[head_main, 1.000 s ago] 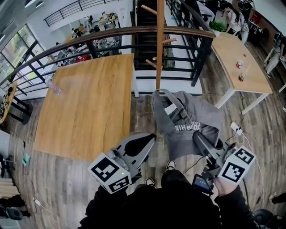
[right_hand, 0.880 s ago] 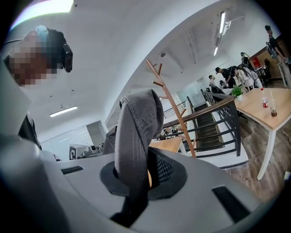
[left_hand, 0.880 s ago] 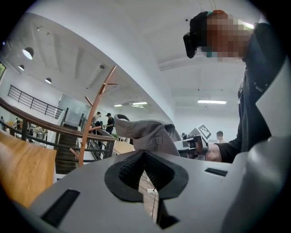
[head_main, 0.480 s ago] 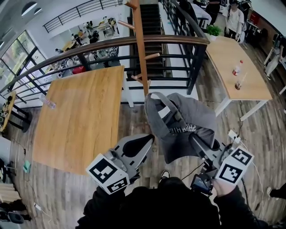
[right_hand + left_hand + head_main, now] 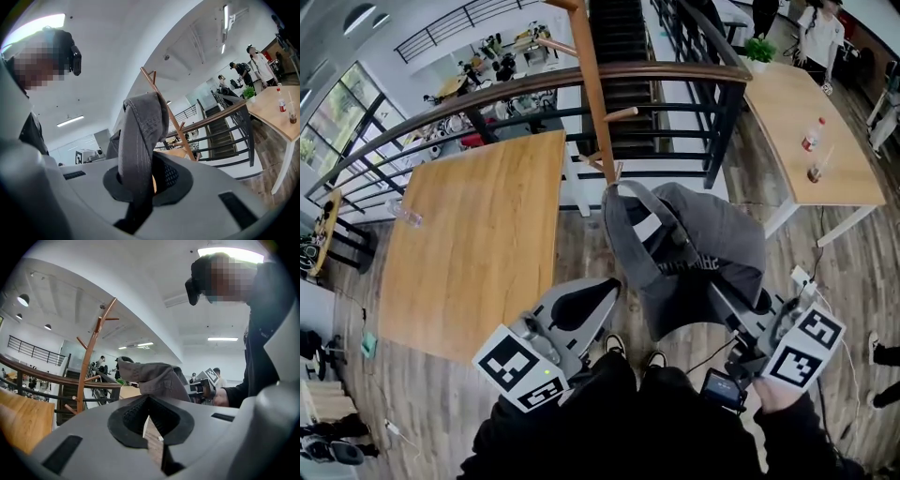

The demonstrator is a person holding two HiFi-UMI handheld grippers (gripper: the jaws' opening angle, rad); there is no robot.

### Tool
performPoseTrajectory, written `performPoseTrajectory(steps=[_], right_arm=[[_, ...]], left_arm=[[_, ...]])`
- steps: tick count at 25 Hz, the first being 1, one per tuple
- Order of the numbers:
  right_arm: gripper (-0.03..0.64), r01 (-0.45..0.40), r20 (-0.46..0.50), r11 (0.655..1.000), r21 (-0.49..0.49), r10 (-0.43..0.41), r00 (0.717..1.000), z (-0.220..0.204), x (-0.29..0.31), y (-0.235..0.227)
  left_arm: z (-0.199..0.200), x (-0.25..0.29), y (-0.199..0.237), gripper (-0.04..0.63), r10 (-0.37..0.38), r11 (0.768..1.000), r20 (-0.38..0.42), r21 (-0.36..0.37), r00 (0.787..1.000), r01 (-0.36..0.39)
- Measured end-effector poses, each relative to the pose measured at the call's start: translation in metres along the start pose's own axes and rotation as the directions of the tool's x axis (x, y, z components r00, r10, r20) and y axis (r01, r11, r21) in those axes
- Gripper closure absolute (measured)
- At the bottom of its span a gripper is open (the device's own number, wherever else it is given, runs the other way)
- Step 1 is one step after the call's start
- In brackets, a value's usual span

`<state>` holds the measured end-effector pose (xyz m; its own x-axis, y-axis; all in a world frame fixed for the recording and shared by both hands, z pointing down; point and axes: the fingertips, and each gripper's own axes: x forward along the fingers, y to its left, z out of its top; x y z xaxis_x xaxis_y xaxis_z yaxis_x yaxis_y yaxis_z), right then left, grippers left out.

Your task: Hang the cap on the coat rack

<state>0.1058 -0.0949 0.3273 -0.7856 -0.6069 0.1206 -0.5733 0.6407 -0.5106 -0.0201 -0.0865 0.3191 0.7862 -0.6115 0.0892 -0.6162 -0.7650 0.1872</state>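
One table [image 5: 478,244] lies at your left, with the rack [image 5: 592,94] past its far right corner. The cap [image 5: 694,253] hangs just near of the rack, pinched by your right gripper [image 5: 717,291]. Your left gripper [image 5: 614,286] is closed and empty.

Office mezzanine: railing [image 5: 487,87], stairs [image 5: 619,28], wooden tables [image 5: 478,244]

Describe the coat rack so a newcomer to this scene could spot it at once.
Find the curved wood-topped railing at the staircase. Just in front of it, beside the big wooden table, rises the coat rack. Unlike the black railing bars, it is one slim wooden pole with short angled pegs.
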Motion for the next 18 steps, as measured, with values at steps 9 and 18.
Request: performPoseTrajectory(steps=[9,18], right_arm=[[0.575,0.049,0.026,0.998,-0.025,-0.048,0.998,0.02,0.049,0.005],[0.575,0.06,0.084,0.997,-0.048,-0.055,0.995,0.049,0.089,0.012]], left_arm=[[0.017,0.001,0.055,0.591,-0.077,0.997,0.027,0.001,0.997,0.077],[0.037,0.003,0.104,0.591,-0.133,0.991,0.054,0.008,0.99,0.133]])
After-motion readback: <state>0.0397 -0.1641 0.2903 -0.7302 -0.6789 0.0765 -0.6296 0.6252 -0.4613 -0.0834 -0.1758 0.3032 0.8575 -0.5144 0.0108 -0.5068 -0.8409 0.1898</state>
